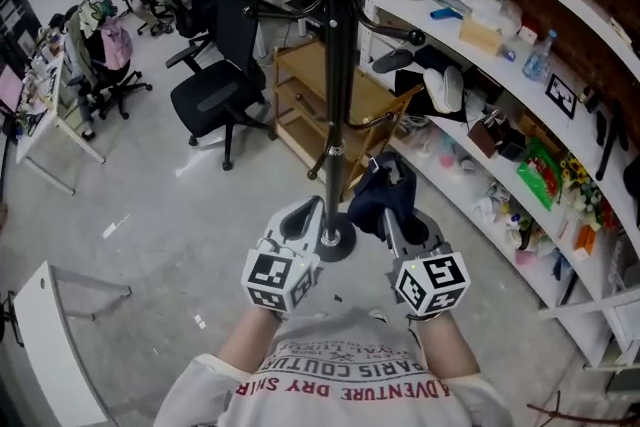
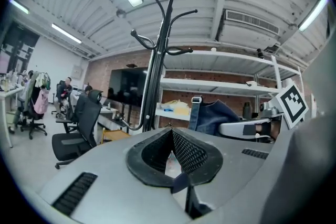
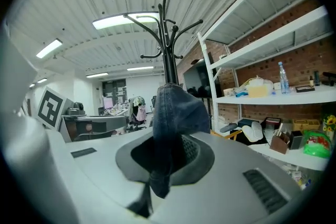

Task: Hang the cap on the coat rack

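Right gripper (image 3: 167,150): pinched tight on a fold of the blue denim cap (image 3: 176,113), with a tail of cloth hanging below the pads. Left gripper (image 2: 171,150): pads closed against each other, with nothing between.

Both held side by side, close in front of the chest, jaws aimed forward at the black coat rack (image 1: 335,65), one to either side of its pole in the head view.

Cap's long axis in line with the right jaws, its bulk standing up past the tips and covering the lower pole in the right gripper view. Not on any hook.

Adjuster strap (image 2: 196,115) visible only in the left gripper view. Rack's round base (image 1: 338,243) visible only in the head view. Shelving (image 1: 500,65) to the right, office chairs (image 1: 215,100) to the left.
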### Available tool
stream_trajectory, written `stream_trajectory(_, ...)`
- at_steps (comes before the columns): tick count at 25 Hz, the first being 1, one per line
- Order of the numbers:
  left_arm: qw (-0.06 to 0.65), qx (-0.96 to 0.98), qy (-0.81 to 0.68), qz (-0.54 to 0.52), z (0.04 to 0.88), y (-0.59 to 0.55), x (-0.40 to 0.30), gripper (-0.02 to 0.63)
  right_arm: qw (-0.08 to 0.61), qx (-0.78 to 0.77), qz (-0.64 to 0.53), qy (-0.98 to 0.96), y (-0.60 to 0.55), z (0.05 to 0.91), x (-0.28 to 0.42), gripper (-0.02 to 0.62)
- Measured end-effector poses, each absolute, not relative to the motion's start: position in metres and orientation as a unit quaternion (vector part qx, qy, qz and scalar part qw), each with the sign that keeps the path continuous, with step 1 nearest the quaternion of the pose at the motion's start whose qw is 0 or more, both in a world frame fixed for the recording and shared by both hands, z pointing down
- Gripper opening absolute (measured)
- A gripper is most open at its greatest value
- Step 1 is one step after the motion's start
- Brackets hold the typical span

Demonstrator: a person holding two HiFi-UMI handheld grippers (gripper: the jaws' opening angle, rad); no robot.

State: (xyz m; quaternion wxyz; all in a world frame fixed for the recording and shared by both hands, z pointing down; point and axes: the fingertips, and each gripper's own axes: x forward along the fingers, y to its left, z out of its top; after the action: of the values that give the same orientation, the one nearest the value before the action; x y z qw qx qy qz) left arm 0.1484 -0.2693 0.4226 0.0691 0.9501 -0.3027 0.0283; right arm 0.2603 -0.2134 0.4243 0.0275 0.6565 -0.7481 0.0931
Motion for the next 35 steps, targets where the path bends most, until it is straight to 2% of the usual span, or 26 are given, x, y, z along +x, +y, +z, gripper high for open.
stream_trajectory(12,0.049,0.911,-0.409,0.007,0.399,-0.260,0.185,0.006,0.022,0.565,0.042,-0.824,-0.224,0.369,0.305,0.025)
stream_trajectory(26,0.032,0.886,-0.463,0.009,0.393,-0.252,0.194,0.006,-0.020,0.501,-0.066,-0.863,-0.229,0.254,0.316,0.025)
stream_trajectory(35,0.037,0.884,-0.466,0.015,0.401,-0.258,0.189,0.006,-0.034,0.493,-0.081,-0.865,-0.256,0.217,0.313,0.025)
